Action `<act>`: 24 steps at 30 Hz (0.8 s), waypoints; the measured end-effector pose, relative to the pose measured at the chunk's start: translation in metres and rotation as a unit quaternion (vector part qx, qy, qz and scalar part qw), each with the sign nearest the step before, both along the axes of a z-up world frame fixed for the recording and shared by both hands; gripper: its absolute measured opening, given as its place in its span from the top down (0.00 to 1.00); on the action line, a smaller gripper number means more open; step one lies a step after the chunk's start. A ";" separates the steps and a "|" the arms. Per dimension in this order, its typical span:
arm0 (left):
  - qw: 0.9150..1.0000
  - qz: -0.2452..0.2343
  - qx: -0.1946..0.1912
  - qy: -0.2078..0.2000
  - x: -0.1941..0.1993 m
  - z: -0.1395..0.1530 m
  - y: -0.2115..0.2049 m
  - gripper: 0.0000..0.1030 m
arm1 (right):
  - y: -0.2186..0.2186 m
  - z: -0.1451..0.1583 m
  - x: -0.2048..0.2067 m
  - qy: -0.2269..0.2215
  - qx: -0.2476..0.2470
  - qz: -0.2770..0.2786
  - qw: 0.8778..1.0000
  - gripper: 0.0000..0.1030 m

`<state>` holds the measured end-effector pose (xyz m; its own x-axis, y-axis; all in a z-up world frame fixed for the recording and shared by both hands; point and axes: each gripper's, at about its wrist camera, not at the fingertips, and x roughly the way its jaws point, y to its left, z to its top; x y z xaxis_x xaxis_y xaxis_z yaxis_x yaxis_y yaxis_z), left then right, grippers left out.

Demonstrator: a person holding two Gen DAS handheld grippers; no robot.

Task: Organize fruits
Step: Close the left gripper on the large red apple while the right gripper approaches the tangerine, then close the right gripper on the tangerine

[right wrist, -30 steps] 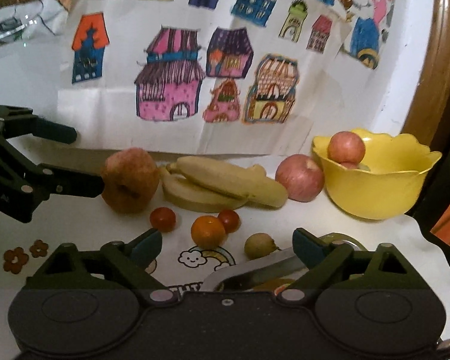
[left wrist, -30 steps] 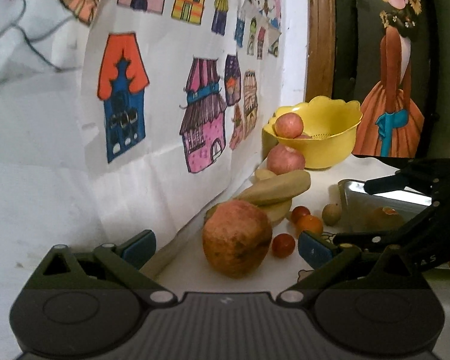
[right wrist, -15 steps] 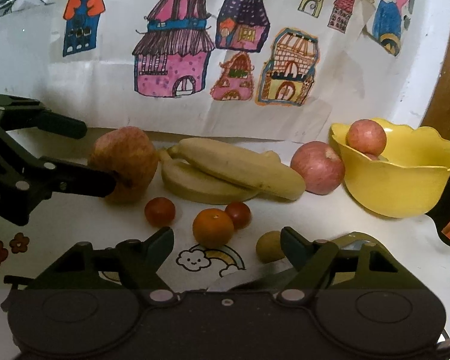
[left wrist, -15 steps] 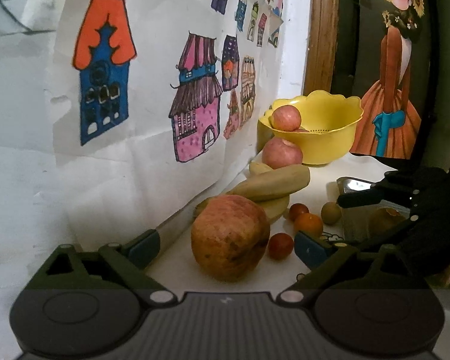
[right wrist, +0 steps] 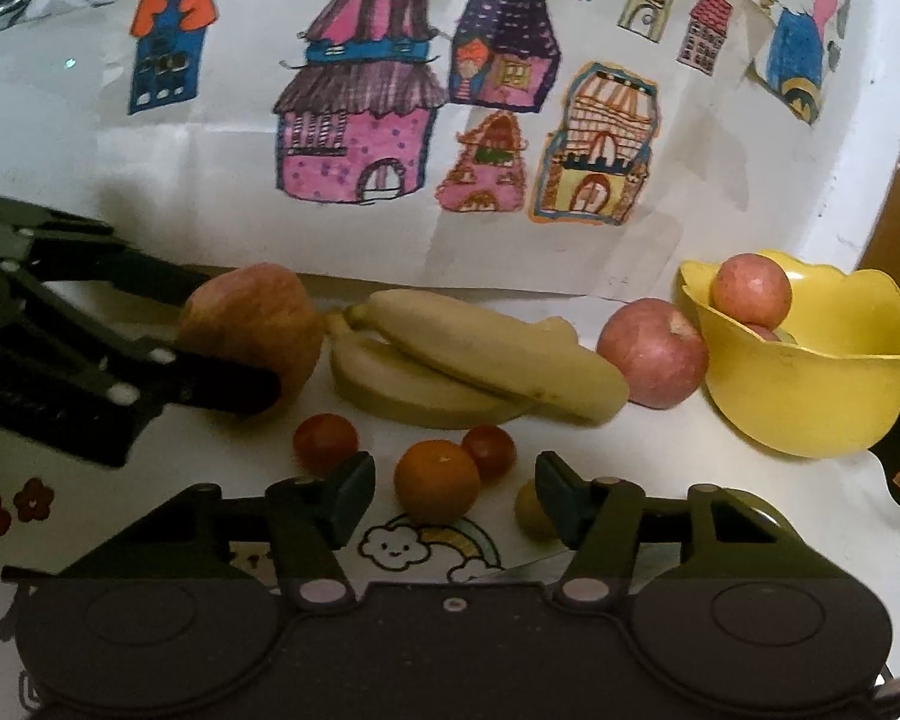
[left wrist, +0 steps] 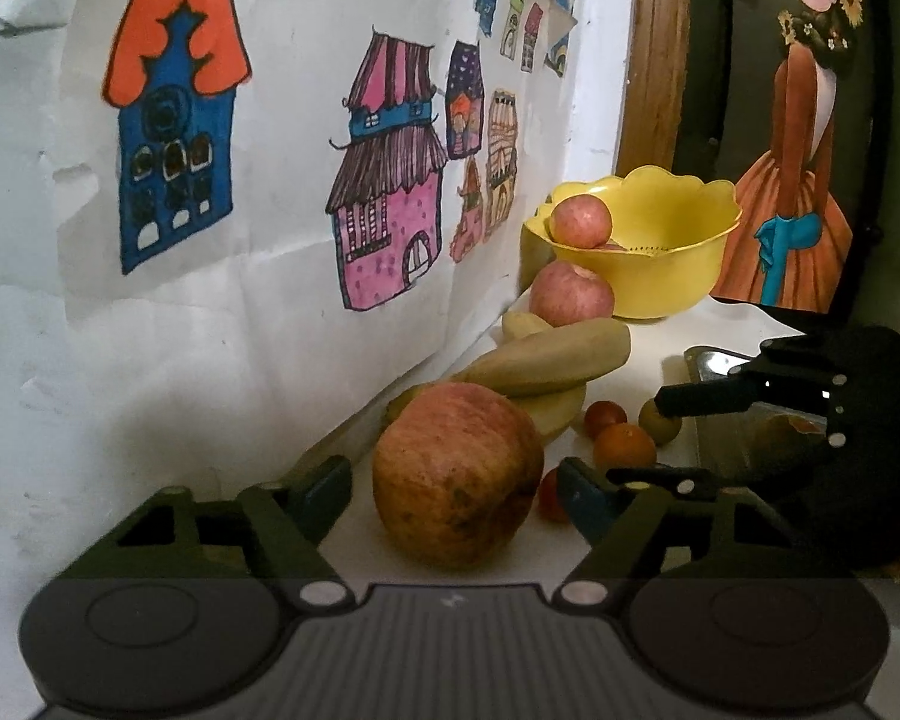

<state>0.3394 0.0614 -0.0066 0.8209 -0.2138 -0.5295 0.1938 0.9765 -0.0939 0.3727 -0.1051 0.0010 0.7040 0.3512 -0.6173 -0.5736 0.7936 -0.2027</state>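
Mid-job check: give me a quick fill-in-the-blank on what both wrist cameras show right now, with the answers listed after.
1. The left gripper straddles the big reddish ____ nearest it, without closing on it.
2. The yellow bowl already holds a small ____.
3. Between the right gripper's open fingers sits a small ____ fruit.
4. The bananas lie between the two ____ on the table.

Missing words: apple; apple; orange; apples
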 end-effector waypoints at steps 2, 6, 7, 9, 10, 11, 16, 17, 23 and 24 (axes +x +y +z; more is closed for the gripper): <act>1.000 0.000 -0.002 0.006 0.003 -0.001 0.000 0.31 | 0.002 -0.002 -0.002 0.000 -0.007 0.008 1.000 0.46; 1.000 0.002 -0.008 0.009 0.005 -0.002 0.000 0.33 | 0.005 -0.005 -0.001 0.005 -0.014 0.014 1.000 0.48; 1.000 0.003 -0.009 0.009 0.005 -0.002 0.000 0.33 | 0.005 -0.005 -0.001 0.008 -0.014 0.013 1.000 0.48; 1.000 0.004 -0.009 0.009 0.005 -0.003 0.000 0.33 | 0.006 -0.006 0.002 0.014 -0.010 0.009 1.000 0.49; 1.000 0.004 -0.010 0.009 0.005 -0.003 0.000 0.33 | 0.006 -0.006 0.004 0.017 -0.008 0.006 1.000 0.49; 1.000 0.005 -0.010 0.009 0.005 -0.003 0.000 0.33 | 0.006 -0.006 0.006 0.020 -0.006 0.003 1.000 0.49; 1.000 0.008 -0.014 0.011 0.004 -0.002 0.000 0.34 | 0.006 -0.006 0.012 0.030 0.003 -0.003 1.000 0.55; 1.000 0.009 -0.015 0.011 0.004 -0.002 0.001 0.34 | 0.006 -0.006 0.012 0.032 0.004 -0.002 0.999 0.56; 1.000 0.015 -0.017 0.011 0.002 -0.001 0.001 0.34 | 0.009 -0.005 0.009 0.029 -0.006 0.004 1.000 0.66; 1.000 0.016 -0.018 0.012 0.002 -0.001 0.001 0.34 | 0.009 -0.005 0.008 0.028 -0.008 0.004 1.000 0.67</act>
